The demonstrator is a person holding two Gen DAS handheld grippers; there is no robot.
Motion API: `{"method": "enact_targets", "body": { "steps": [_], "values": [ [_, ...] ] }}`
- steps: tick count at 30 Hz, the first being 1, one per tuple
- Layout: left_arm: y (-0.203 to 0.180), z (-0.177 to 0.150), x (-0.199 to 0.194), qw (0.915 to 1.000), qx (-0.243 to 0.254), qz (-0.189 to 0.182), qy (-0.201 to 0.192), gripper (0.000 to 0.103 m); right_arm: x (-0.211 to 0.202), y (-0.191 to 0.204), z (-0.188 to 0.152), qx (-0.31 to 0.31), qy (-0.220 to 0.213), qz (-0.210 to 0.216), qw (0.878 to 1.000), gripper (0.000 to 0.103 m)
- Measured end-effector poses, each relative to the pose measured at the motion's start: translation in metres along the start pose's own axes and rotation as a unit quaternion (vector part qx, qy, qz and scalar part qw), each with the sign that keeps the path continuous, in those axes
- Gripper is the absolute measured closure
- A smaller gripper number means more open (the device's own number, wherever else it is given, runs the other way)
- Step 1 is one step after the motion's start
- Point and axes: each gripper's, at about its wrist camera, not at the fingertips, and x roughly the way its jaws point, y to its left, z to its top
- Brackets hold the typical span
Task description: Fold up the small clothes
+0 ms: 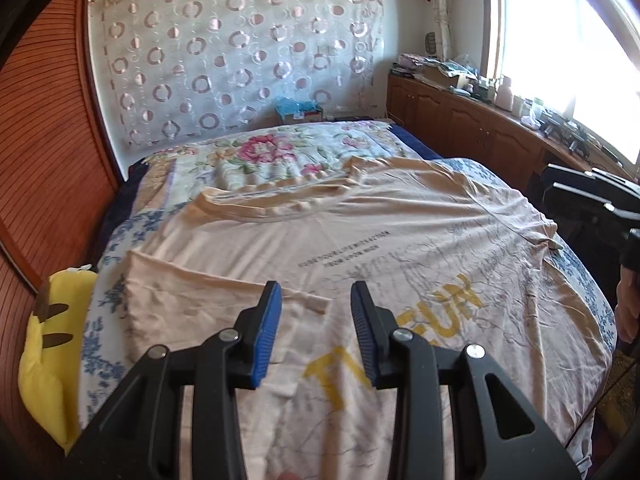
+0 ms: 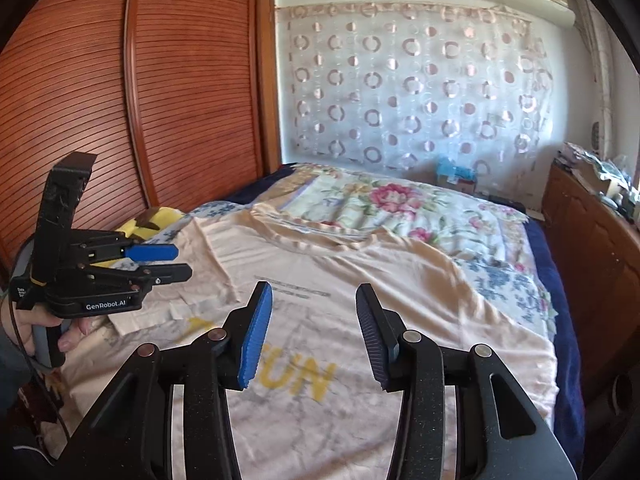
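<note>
A peach T-shirt (image 1: 400, 216) (image 2: 360, 272) with yellow letters lies spread face up on the bed, collar toward the far wall. One sleeve (image 1: 192, 292) is folded inward over the shirt's left side. My left gripper (image 1: 316, 286) hovers above the shirt's lower left, its blue pads apart with nothing between them. My right gripper (image 2: 314, 286) hangs over the yellow print, jaws apart and empty. Each gripper also shows in the other's view: the left gripper (image 2: 182, 262) held by a hand, the right gripper (image 1: 550, 182) at the bed's right edge.
A yellow plush toy (image 1: 48, 344) lies at the bed's left edge by the slatted wooden wardrobe (image 2: 140, 100). A floral quilt (image 1: 260, 152) covers the far half of the bed. A cluttered wooden cabinet (image 1: 480, 120) runs under the window on the right.
</note>
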Motion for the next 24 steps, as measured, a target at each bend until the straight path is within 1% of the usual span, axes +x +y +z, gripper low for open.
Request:
{"method": "enact_targets", "body": {
  "steps": [6, 10, 14, 19, 22, 24],
  "values": [
    [-0.029, 0.0, 0.024, 0.9993, 0.01, -0.026, 0.026, 0.069, -0.007, -0.027, -0.013, 0.014, 0.005, -0.022, 1.0, 0.059],
    [-0.049, 0.002, 0.039, 0.9981, 0.022, -0.042, 0.041, 0.069, -0.013, -0.053, -0.028, 0.024, 0.015, -0.043, 0.999, 0.059],
    [-0.069, 0.003, 0.05, 0.9965, 0.042, -0.05, 0.051, 0.069, -0.019, -0.093, -0.049, 0.042, 0.036, -0.076, 0.996, 0.059],
    [-0.084, 0.003, 0.065, 0.9935, 0.058, -0.064, 0.074, 0.069, -0.025, -0.153, -0.075, 0.071, 0.075, -0.128, 0.986, 0.059],
    [-0.091, 0.002, 0.075, 0.9917, 0.067, -0.066, 0.088, 0.069, -0.024, -0.179, -0.087, 0.081, 0.097, -0.138, 0.982, 0.059],
    [-0.093, 0.002, 0.08, 0.9909, 0.071, -0.067, 0.092, 0.069, -0.021, -0.188, -0.094, 0.084, 0.112, -0.136, 0.981, 0.059]
  ]
}}
